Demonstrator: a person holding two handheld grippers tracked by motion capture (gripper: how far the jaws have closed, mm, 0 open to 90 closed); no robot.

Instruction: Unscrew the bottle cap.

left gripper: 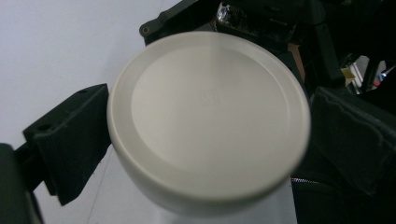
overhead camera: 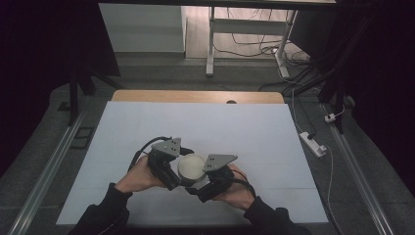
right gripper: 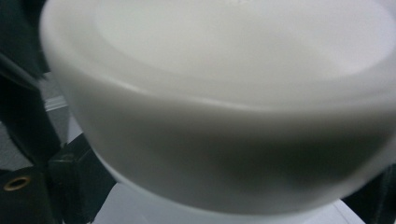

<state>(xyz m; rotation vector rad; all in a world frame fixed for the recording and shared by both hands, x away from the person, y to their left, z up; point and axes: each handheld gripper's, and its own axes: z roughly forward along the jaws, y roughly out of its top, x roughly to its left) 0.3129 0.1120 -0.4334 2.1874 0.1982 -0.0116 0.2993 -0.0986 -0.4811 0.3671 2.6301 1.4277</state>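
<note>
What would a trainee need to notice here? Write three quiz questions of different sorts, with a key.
1. True or false: the jaws of the left gripper stand on either side of the lid.
2. What shape and colour is the lid? A) round, cream B) square, red C) oval, black
3. Fill the blank: seen from the high view, the lid sits between the left gripper and the right gripper, over a table with a ___ top.

Key: 1 true; 2 A; 3 white.
</note>
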